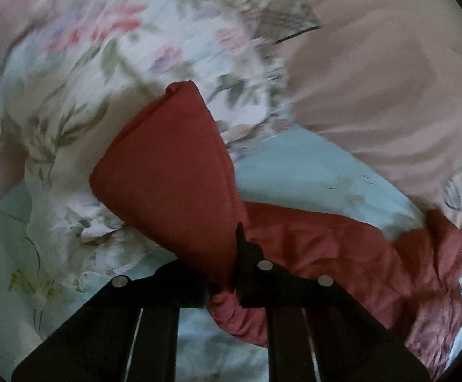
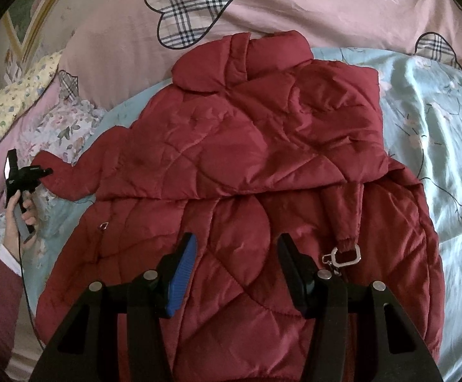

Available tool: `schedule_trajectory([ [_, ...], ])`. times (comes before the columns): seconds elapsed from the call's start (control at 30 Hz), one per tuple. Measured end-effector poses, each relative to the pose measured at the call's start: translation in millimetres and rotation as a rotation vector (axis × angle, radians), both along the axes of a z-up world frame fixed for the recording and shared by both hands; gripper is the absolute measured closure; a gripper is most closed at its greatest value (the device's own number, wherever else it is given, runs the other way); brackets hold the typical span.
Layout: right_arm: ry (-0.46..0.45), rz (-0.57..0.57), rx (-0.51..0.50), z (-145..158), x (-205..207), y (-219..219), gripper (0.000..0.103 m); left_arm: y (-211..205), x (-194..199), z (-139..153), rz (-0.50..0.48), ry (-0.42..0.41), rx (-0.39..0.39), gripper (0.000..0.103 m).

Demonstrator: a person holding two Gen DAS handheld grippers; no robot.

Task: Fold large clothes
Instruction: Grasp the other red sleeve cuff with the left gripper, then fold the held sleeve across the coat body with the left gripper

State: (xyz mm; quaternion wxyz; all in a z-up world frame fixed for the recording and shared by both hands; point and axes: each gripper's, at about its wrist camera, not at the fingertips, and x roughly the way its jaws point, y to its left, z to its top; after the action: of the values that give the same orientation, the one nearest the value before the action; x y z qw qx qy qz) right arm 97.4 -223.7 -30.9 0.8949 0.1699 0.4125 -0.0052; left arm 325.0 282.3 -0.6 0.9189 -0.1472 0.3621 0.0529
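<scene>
Bedsheet [image 2: 438, 133] covered by red quilted jacket [image 2: 247, 165]; sleeve cuff [image 1: 173, 172] clamped by left gripper [image 1: 223, 286] at left edge; right gripper [image 2: 235, 270] held apart, empty.

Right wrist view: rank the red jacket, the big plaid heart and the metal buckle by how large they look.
1. Red jacket, fills most of the frame.
2. Plaid heart, on the pink cover behind it.
3. Metal buckle, smallest, though nearest the camera.

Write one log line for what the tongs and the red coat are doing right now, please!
left tongs: shut on red coat sleeve cuff | right tongs: open, above coat, holding nothing | coat: on bed, other sleeve folded across front
</scene>
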Motion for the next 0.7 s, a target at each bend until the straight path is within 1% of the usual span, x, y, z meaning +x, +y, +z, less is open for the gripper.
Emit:
schedule_trajectory([
  [0.1,-0.009,-0.003,0.010,2,-2,-2,0.049,-17,-15,16,-0.063,-0.048,-0.002,0.095],
  [0.2,-0.017,-0.008,0.016,4,-4,-4,0.049,-40,-35,35,-0.139,-0.100,-0.026,0.095],
  [0.37,-0.027,-0.012,0.032,8,-6,-6,0.049,-82,-58,58,-0.265,-0.158,-0.071,0.095],
  [0.57,-0.033,-0.025,0.044,11,-11,-14,0.049,-140,-77,73,-0.408,-0.205,-0.058,0.095],
  [0.7,-0.031,-0.042,0.060,11,-14,-22,0.049,-182,-85,74,-0.500,-0.211,-0.059,0.095],
])
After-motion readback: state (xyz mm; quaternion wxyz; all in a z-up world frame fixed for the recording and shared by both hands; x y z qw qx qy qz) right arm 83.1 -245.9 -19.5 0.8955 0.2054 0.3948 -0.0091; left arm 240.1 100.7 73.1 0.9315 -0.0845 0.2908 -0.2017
